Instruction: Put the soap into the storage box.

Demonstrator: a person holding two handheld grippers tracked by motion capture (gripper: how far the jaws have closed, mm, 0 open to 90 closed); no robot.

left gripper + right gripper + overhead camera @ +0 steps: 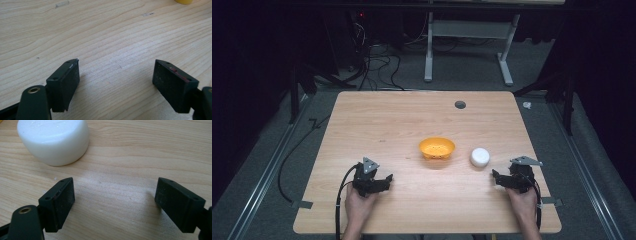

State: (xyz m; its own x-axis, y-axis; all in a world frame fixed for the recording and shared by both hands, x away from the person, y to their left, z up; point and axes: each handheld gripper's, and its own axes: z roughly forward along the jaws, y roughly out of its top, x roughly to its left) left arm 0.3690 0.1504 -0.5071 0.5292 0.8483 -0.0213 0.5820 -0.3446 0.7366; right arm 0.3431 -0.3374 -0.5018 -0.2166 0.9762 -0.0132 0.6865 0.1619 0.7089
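Down on the wooden table, the left gripper and the right gripper each rest with jaws wide apart, holding nothing. Between them sit an orange bowl and, just beside it, a white round tub, near the right gripper.

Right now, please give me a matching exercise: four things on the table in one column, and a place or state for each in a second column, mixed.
1. orange bowl
2. white round block
3. left gripper
4. dark round hole

a. open, nothing between the jaws
b. near the table's far edge
c. mid-table
d. just ahead of the right gripper

Pairs: 1-c, 2-d, 3-a, 4-b
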